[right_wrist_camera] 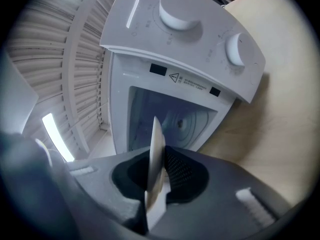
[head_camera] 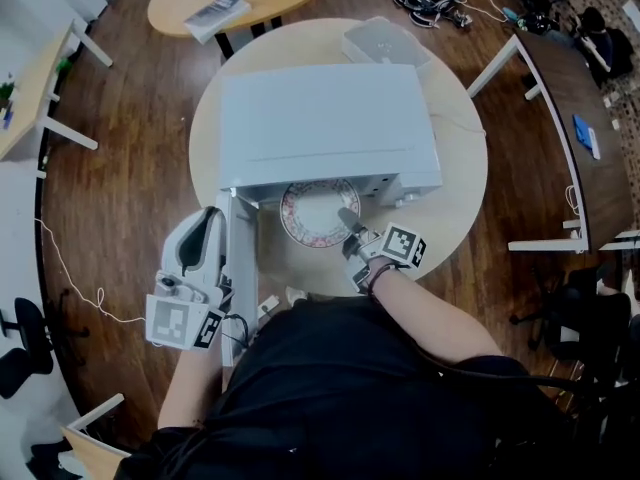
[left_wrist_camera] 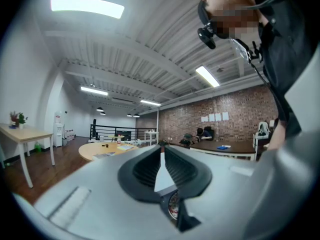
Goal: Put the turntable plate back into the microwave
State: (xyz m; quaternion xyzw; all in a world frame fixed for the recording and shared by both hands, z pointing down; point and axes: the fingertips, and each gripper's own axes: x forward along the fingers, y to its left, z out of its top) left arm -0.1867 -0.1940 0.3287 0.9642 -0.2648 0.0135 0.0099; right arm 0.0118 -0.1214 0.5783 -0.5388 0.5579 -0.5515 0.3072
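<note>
Nearby, the left gripper [head_camera: 212, 230] is hovering beside the open microwave door [head_camera: 245, 268], its fingers pressed together. Further out, the right gripper [head_camera: 349, 220] is pinching the turntable plate [head_camera: 308, 213] by its rim, holding it at the mouth of the microwave [head_camera: 325, 118] over the counter [head_camera: 455, 198].

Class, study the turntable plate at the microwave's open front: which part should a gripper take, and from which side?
Its thin rim nearest the person, from the front, one jaw above and one below. The turntable plate lies flat and is too wide to span; the right gripper pinches it there, leaving the far side free to enter the microwave.
</note>
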